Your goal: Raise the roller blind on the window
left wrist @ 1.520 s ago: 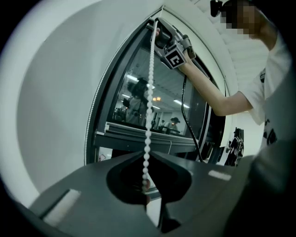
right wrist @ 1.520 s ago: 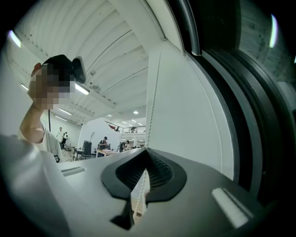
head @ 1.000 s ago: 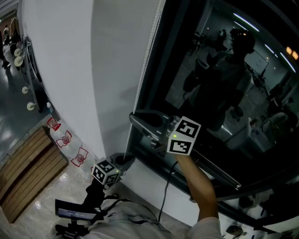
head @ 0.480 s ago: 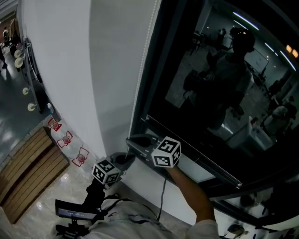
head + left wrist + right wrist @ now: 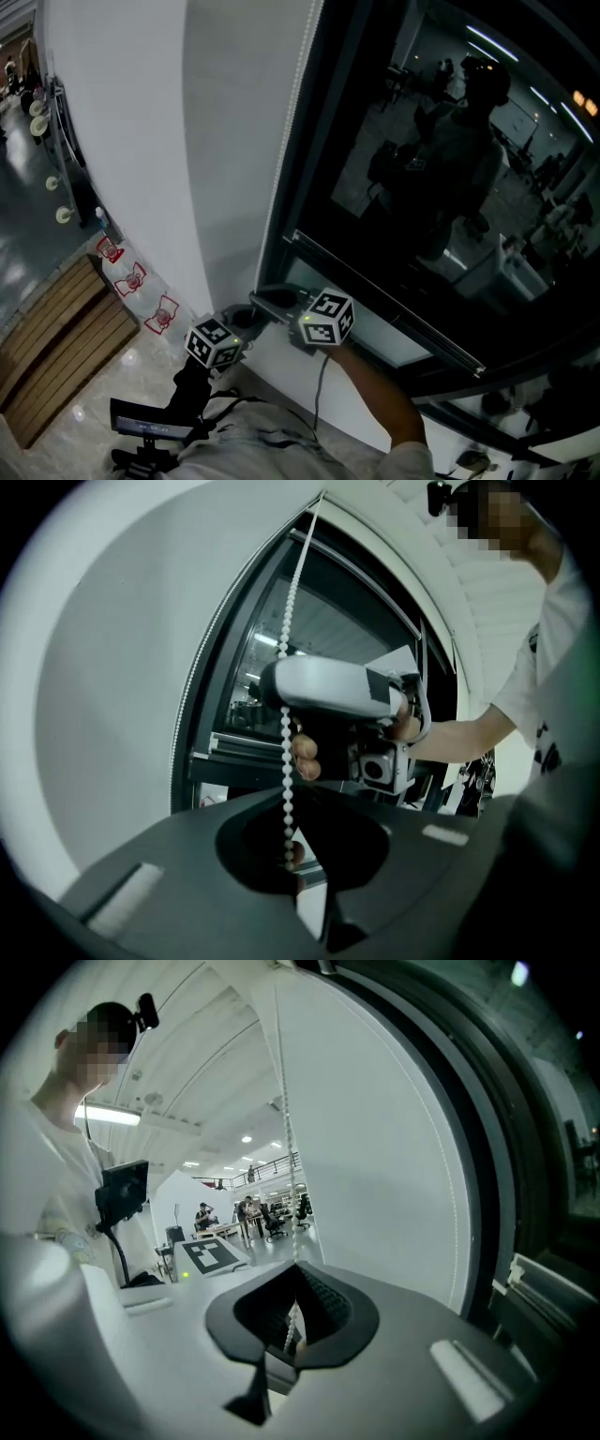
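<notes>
Well, the pull on the bead chain is under way, but I can't call the job finished. The right hand-held gripper has its jaws pinched together on the chain, which runs straight up from between them along the edge of the window. It sits low, down by the sill. Just below it and nearer the person, the left hand-held gripper looks closed on the same chain too, with the beads running taut into its jaws. Beyond the right hand-held gripper the dark glass is bare across everything the head view takes in. That suggests the roller blind is already well above both hand-held grippers, though I can't make out its lower edge for certain. To my eye this stroke has little room left below it. If more cloth is to go up, what remains is a fresh hold higher on the chain and another pull.
</notes>
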A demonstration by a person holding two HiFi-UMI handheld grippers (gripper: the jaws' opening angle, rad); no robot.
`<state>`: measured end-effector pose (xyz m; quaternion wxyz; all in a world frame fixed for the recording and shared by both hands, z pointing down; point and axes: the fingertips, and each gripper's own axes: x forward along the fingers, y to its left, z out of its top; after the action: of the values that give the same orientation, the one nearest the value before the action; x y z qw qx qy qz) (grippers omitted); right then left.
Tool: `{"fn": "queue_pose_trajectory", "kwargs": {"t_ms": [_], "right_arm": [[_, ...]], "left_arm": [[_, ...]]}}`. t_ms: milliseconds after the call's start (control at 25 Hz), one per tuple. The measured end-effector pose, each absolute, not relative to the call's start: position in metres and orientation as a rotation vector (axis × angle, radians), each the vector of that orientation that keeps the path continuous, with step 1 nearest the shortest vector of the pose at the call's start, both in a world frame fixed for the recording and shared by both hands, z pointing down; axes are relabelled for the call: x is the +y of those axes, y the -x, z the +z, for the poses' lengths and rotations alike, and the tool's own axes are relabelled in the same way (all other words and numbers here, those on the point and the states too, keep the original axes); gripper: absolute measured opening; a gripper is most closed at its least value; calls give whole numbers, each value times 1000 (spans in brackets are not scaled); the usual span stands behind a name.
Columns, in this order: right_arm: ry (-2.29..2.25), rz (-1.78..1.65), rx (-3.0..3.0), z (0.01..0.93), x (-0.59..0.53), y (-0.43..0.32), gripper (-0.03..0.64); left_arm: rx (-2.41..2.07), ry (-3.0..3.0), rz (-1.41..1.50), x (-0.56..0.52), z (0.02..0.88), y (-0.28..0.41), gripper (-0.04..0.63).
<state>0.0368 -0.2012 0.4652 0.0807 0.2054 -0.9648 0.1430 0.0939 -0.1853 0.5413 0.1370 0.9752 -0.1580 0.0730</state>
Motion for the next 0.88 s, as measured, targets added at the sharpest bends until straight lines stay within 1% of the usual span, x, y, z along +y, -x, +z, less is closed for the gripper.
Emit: {"fn": "queue_pose_trajectory", "kwargs": {"t_ms": [80, 160, 520, 880], "right_arm": [[-637, 381, -2916, 454, -203, -38, 16], [-651, 393, -2981, 435, -207, -39, 86], [-659, 288, -3142, 340, -229, -54, 94], [-538, 94, -3231, 249, -233, -47, 126]], "left_arm": [[-463, -2828, 215, -186, 541, -93, -2], [-467, -2826, 217, -187, 542, -93, -2], [-476, -2818, 209, -187, 541, -92, -2], [-467, -2825, 200, -186, 538, -95, -2]]}}
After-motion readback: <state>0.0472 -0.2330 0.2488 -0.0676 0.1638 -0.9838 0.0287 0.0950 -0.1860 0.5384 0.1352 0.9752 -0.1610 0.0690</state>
